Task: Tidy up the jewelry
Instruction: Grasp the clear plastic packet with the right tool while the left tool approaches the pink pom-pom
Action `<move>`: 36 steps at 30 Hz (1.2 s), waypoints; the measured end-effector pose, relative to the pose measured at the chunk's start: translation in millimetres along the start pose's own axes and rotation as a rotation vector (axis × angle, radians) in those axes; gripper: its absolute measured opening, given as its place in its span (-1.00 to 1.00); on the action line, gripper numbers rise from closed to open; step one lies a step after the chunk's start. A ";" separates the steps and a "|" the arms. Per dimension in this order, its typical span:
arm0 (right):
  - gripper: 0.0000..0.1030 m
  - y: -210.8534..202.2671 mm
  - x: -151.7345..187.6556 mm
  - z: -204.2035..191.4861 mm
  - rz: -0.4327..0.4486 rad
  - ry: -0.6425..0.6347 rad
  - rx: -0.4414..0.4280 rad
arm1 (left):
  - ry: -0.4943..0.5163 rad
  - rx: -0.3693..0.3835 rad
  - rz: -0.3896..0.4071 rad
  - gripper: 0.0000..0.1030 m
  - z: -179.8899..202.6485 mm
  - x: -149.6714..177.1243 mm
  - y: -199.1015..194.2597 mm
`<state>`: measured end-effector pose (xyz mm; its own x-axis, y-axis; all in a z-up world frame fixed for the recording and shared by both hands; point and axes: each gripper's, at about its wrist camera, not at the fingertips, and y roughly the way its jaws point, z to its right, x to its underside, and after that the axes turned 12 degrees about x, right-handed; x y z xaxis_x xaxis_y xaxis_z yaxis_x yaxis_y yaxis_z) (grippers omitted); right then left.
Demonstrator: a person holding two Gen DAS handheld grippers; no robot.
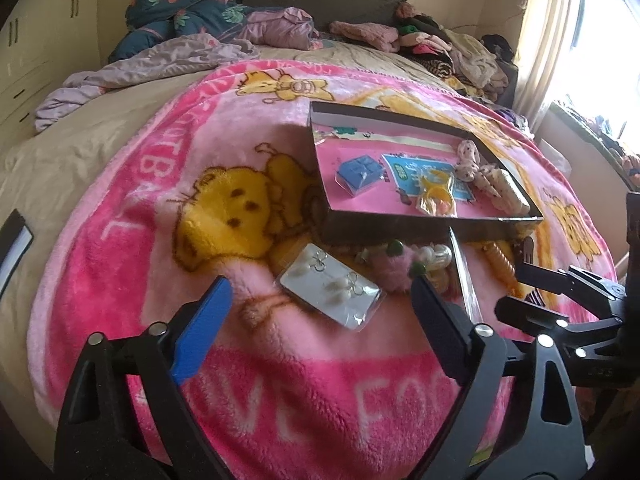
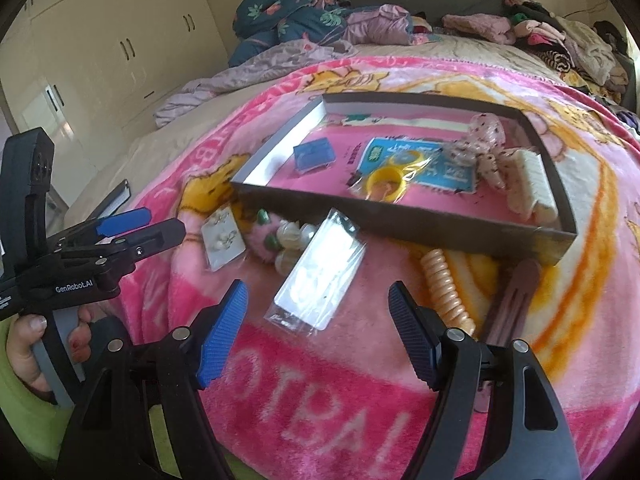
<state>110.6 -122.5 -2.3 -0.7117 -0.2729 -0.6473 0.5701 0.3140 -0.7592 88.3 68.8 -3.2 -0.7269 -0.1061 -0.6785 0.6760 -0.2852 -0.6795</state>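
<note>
A shallow dark box (image 1: pixel 420 228) (image 2: pixel 384 224) lies on the pink blanket and holds a blue case (image 1: pixel 357 173) (image 2: pixel 314 155), a yellow ring in plastic (image 1: pixel 435 196) (image 2: pixel 386 181) and a dotted bow clip (image 1: pixel 476 168) (image 2: pixel 484 152). In front of it lie an earring card (image 1: pixel 332 289) (image 2: pixel 222 241), a pink pompom (image 1: pixel 394 268) (image 2: pixel 266 240), a clear packet (image 2: pixel 320 276), a coiled orange tie (image 2: pixel 446 288) and a mauve clip (image 2: pixel 512 300). My left gripper (image 1: pixel 320 320) is open just short of the earring card. My right gripper (image 2: pixel 316 328) is open around the near end of the clear packet.
The pink cartoon blanket (image 1: pixel 280 380) (image 2: pixel 320 420) covers a bed. Crumpled bedding (image 1: pixel 192 12) and piles of clothes (image 1: pixel 452 48) lie at the far end. Cupboards (image 2: pixel 120 48) stand on the left. A window (image 1: pixel 600 40) is on the right.
</note>
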 end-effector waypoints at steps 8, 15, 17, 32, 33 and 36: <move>0.37 15.2 2.2 -9.2 -0.032 -0.005 -0.002 | 0.023 0.044 -0.024 0.28 3.1 4.0 8.5; 0.37 32.8 1.5 -10.3 -0.065 0.020 -0.007 | 0.072 0.055 -0.055 0.09 9.3 2.6 21.6; 0.37 37.8 1.1 -10.1 -0.074 0.027 -0.013 | 0.094 0.060 -0.068 0.09 12.7 1.2 27.2; -0.11 50.5 2.0 6.5 -0.082 0.060 -0.040 | 0.176 0.135 -0.160 -0.01 22.3 -15.0 63.5; -0.13 49.7 2.4 8.0 -0.082 0.059 -0.041 | 0.175 0.143 -0.167 -0.03 22.4 -15.9 66.6; -0.15 46.9 2.8 11.1 -0.077 0.048 -0.037 | 0.168 0.161 -0.179 -0.04 23.1 -17.9 73.0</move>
<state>140.0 -118.6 -40.4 -0.7719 -0.2537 -0.5829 0.4985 0.3273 -0.8027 147.8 28.0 -34.2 -0.7935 0.1154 -0.5976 0.5008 -0.4342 -0.7488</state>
